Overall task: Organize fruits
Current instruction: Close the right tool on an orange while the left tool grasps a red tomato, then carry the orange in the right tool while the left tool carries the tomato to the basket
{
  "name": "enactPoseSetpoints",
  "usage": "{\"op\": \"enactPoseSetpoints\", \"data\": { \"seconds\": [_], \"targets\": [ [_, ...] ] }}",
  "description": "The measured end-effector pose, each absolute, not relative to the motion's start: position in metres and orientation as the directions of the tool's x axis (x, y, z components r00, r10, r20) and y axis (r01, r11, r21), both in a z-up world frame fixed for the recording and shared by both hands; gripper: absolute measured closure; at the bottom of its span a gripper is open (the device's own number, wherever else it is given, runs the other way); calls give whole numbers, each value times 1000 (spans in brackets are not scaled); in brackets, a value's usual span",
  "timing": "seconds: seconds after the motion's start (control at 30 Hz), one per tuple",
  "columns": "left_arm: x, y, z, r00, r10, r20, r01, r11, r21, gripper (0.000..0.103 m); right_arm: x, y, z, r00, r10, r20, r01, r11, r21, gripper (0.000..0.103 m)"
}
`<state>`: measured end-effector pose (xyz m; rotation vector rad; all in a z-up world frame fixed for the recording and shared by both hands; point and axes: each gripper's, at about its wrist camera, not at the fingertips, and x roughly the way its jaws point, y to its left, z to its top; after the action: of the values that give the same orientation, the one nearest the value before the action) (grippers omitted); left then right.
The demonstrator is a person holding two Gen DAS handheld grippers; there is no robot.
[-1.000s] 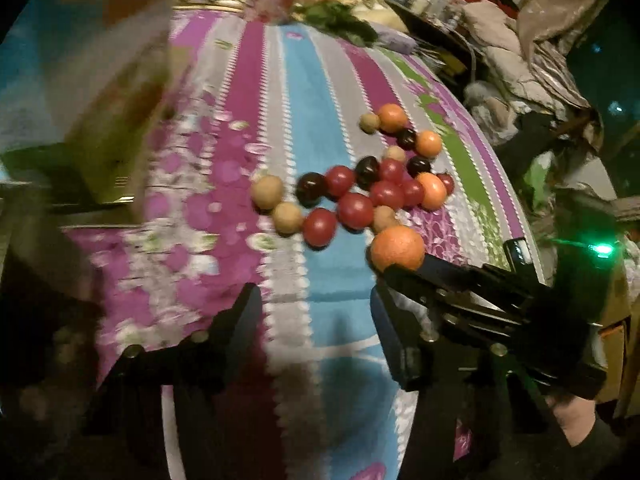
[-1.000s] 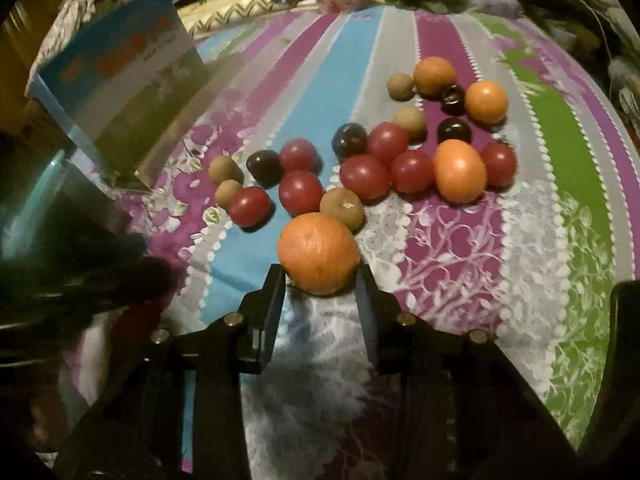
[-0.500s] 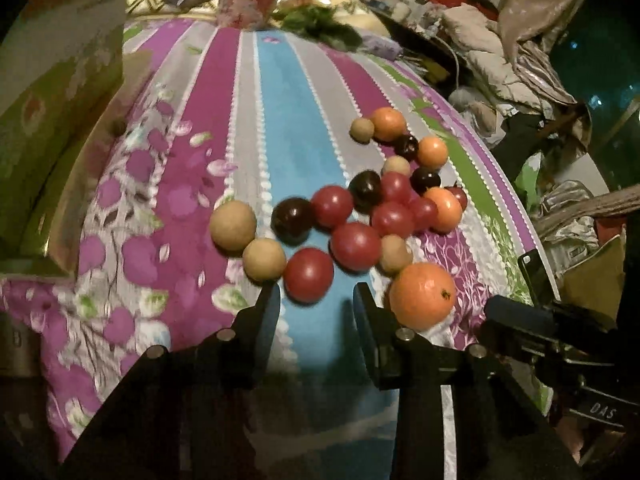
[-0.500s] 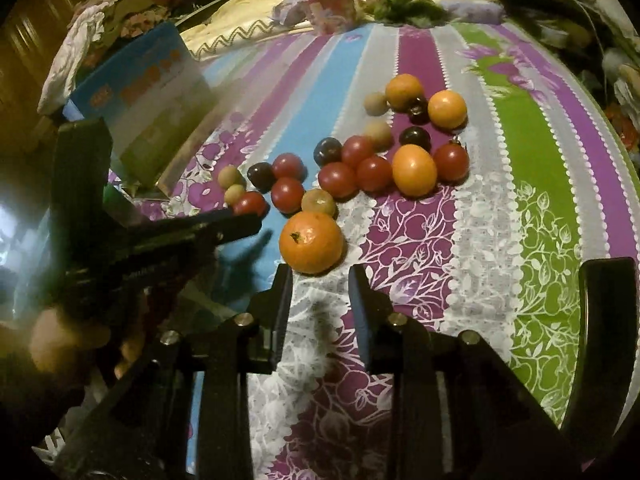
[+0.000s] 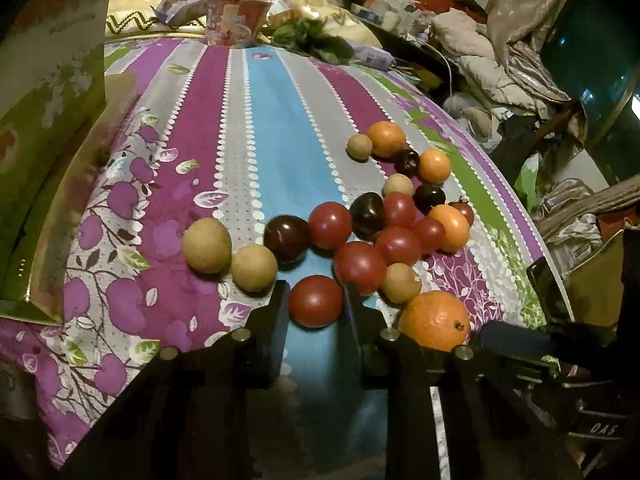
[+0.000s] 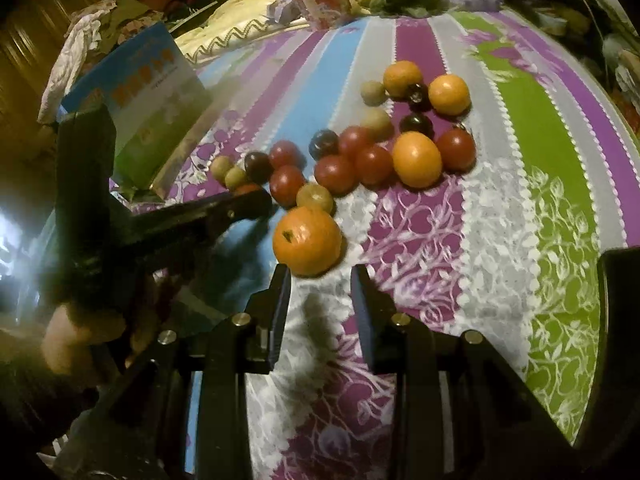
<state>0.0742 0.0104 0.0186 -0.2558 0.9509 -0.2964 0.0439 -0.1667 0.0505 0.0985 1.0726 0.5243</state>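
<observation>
Landmark: the large orange (image 6: 307, 240), lying at the near edge of the fruit cluster on the striped bedspread (image 5: 280, 128).
Left gripper (image 5: 316, 306): its fingers are held open, set on either side of a red tomato (image 5: 316, 306) just left of the orange; whether the pads touch the skin cannot be told, and nothing is yet seen to be clamped.
Right gripper (image 6: 320, 280): its fingers are spread wide and nothing is held; the orange lies just beyond the tips.
Other fruit: red, dark, tan and orange pieces are bunched behind the orange.
Box (image 6: 148, 96): stands open well to the left of the orange.
Handling: the tomato is judged light, smooth and easily bruised or rolled; a gentle hold across its widest part is advised.
</observation>
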Motion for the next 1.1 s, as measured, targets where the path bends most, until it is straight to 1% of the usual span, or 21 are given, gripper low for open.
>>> {"op": "enactPoseSetpoints", "data": {
  "seconds": [0.13,0.2,0.33,0.4,0.47,0.63,0.67,0.7,0.73,0.77,0.93,1.1],
  "targets": [
    [68,17,25,575,-340,-744,116,934,-338,76,47,-156,49,362,470,-805,-386,862,329,70],
    [64,22,29,588,-332,-738,103,935,-338,77,49,-151,46,369,464,-806,-387,865,320,61],
    [60,27,29,583,-336,-740,97,933,-346,77,55,-146,42,397,421,-815,-368,887,279,53],
    [59,28,26,576,-337,-745,99,933,-346,77,55,-146,42,411,413,-813,-363,892,270,43],
    [58,27,22,569,-339,-749,98,932,-348,77,55,-145,42,423,399,-813,-368,896,248,38],
    [57,25,17,567,-335,-753,88,933,-349,77,61,-137,34,403,394,-826,-385,892,238,38],
    [56,25,16,568,-333,-753,87,933,-348,77,61,-134,34,403,384,-831,-390,893,223,41],
    [56,25,16,568,-332,-753,85,934,-348,77,62,-132,33,410,365,-836,-388,899,203,52],
    [56,25,16,569,-331,-753,84,934,-347,77,63,-130,32,411,349,-842,-381,905,189,57],
    [56,25,17,570,-328,-753,80,935,-347,77,64,-130,32,403,349,-846,-375,906,195,59],
    [52,28,26,573,-299,-763,50,942,-332,77,60,-130,38,407,315,-857,-328,926,185,60],
    [38,35,60,586,-253,-770,28,956,-292,76,49,-133,58,424,293,-857,-288,941,179,60]
  ]
}}
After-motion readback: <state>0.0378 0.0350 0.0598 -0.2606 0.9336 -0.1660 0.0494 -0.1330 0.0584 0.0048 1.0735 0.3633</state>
